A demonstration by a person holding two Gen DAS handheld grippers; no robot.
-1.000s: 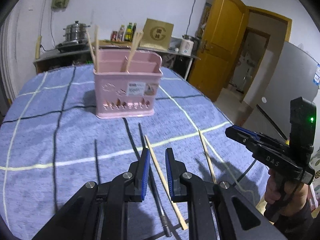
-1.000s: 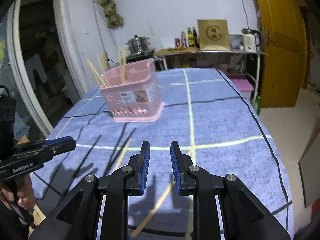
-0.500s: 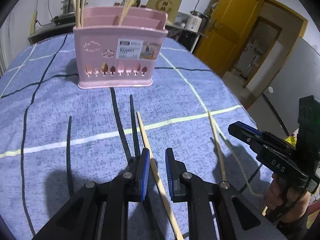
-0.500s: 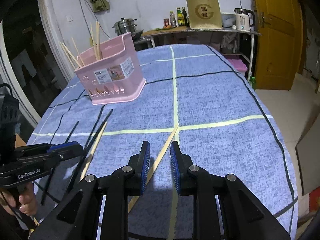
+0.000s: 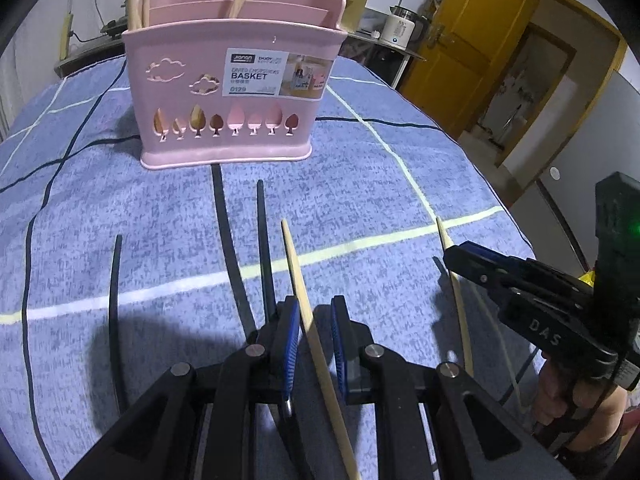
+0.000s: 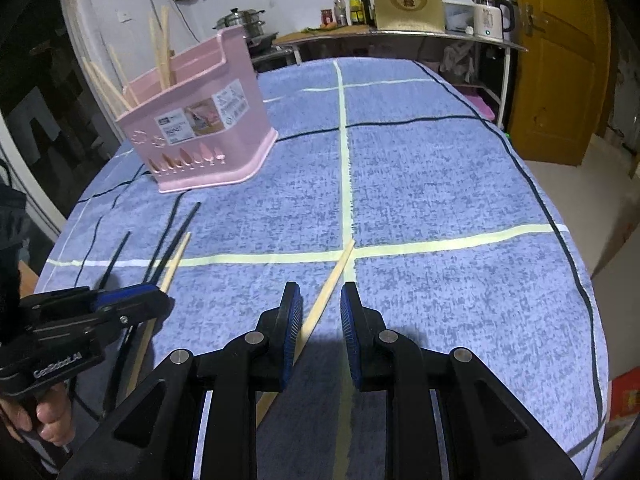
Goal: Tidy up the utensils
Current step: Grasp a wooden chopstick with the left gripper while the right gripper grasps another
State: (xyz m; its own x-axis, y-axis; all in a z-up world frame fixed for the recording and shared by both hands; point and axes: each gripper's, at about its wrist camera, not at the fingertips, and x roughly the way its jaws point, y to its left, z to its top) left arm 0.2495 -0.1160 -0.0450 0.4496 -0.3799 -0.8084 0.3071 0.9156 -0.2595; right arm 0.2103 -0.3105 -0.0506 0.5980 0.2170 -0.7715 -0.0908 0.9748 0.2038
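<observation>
My left gripper (image 5: 314,324) sits low and level, jaws parted, blue pads (image 5: 291,332) facing each other. My right gripper (image 6: 320,312) is posed the same way, fingers spread. In the left wrist view my right hand (image 5: 576,404) grips its handle; in the right wrist view my left hand (image 6: 38,420) wraps the other handle

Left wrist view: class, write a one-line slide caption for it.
Open left gripper straddles a wooden chopstick on the blue checked tablecloth, facing the pink chopstick basket.
</observation>
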